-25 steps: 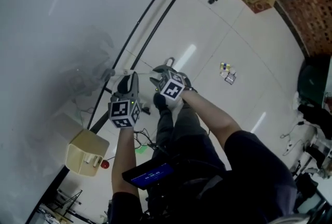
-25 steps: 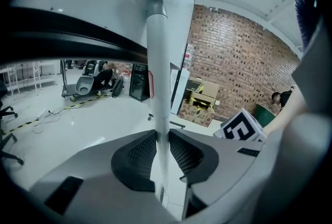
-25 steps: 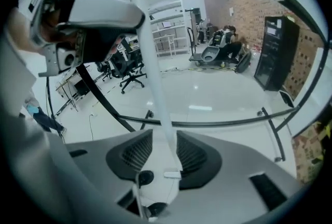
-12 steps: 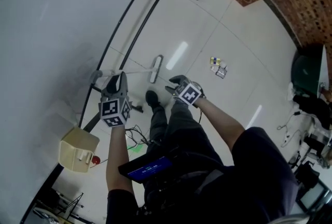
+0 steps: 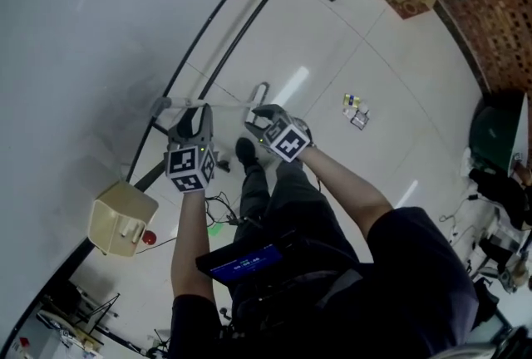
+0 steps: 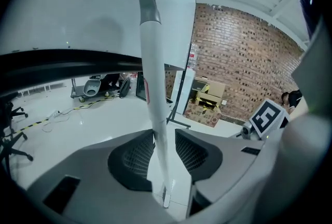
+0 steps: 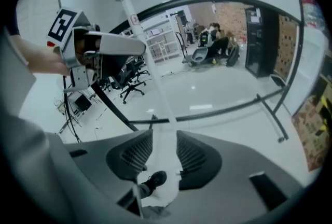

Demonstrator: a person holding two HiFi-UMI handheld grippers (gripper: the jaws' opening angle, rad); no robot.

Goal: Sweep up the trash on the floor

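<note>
Pale floor (image 5: 332, 41), trash (image 5: 356, 111) at two o'clock.
Left tongs (image 6: 164, 137), just opening, and right tongs (image 7: 165, 137) stand apart around the broom handle (image 6: 154, 88); clamp both before sweeping.

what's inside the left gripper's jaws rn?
White broom handle, grey tip; jaws of the left gripper have just been opening. Its lower end is covered by the gripper body.

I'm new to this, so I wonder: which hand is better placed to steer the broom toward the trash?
Probably the right. The right gripper straddles the broom handle lower down, nearer the trash. The left gripper, near the handle's grey tip, has just been opening, handle loose between its jaws.
</note>
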